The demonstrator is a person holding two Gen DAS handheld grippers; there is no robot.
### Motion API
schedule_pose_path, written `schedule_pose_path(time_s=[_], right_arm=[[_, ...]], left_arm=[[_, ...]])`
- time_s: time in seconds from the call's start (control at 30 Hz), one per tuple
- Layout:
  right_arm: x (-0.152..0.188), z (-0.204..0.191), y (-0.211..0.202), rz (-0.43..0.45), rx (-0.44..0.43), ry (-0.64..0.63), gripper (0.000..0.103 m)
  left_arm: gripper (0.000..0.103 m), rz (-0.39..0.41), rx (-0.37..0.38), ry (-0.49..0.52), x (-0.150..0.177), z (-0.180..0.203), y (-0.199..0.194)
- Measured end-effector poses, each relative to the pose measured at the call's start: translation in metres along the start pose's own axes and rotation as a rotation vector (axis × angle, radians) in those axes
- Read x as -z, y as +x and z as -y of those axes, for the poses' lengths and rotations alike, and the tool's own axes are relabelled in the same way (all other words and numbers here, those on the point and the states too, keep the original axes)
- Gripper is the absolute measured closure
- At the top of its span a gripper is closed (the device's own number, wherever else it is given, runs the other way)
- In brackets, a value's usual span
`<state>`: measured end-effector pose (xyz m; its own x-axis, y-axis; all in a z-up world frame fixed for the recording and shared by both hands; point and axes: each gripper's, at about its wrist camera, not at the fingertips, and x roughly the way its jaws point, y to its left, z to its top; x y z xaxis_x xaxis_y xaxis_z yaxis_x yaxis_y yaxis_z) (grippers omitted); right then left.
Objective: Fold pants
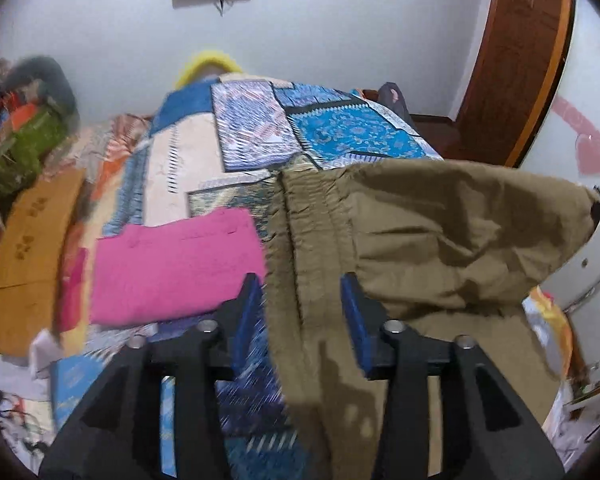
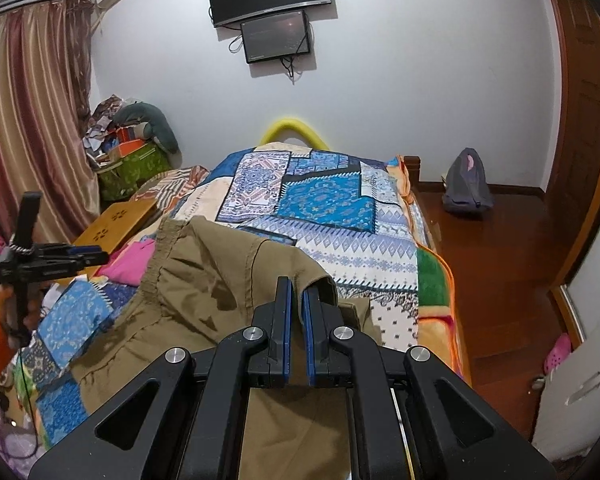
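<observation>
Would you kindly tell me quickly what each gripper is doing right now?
Left gripper: open, the khaki pants hanging between its pads, not pinched.
Right gripper: closed on the pants' edge.

A folded pink cloth (image 1: 172,268) lies on the blue patchwork quilt (image 2: 324,200); a grey backpack (image 2: 468,188) rests on the wooden floor (image 2: 500,280).

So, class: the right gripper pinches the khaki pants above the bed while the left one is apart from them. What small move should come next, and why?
Probably bring the open left gripper over to the free waistband end of the khaki pants and close on it. The right gripper alone holds one edge, so the cloth droops toward the bed.
</observation>
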<state>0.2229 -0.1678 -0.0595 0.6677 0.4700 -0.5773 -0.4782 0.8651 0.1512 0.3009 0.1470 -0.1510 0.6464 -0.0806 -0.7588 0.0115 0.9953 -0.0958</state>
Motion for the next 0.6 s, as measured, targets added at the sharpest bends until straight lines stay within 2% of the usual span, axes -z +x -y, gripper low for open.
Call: schedule_pose_path(time_s=[0.07, 0.23, 0.37, 0.5, 0.57, 0.6], right_arm=[[-0.002, 0.005, 0.012, -0.009, 0.0, -0.008, 0.098], [-0.007, 0.023, 0.058, -0.065, 0.02, -0.028, 0.098], [-0.004, 0.039, 0.095, -0.103, 0.037, -0.02, 0.098], [0.003, 0.053, 0.122, -0.138, 0.039, 0.004, 0.098], [0.009, 0.059, 0.133, -0.153, 0.039, 0.018, 0.098], [0.01, 0.062, 0.136, -0.157, 0.038, 0.024, 0.098]], left_arm=[[0.047, -0.014, 0.018, -0.006, -0.014, -0.001, 0.024], [0.046, -0.072, -0.006, 0.006, -0.042, -0.011, 0.089], [0.046, -0.137, 0.009, -0.005, -0.047, -0.024, 0.139], [0.045, -0.177, 0.027, 0.0, -0.048, -0.031, 0.171], [0.039, -0.186, 0.049, 0.002, -0.05, -0.033, 0.181], [0.033, -0.187, 0.062, -0.001, -0.051, -0.035, 0.186]])
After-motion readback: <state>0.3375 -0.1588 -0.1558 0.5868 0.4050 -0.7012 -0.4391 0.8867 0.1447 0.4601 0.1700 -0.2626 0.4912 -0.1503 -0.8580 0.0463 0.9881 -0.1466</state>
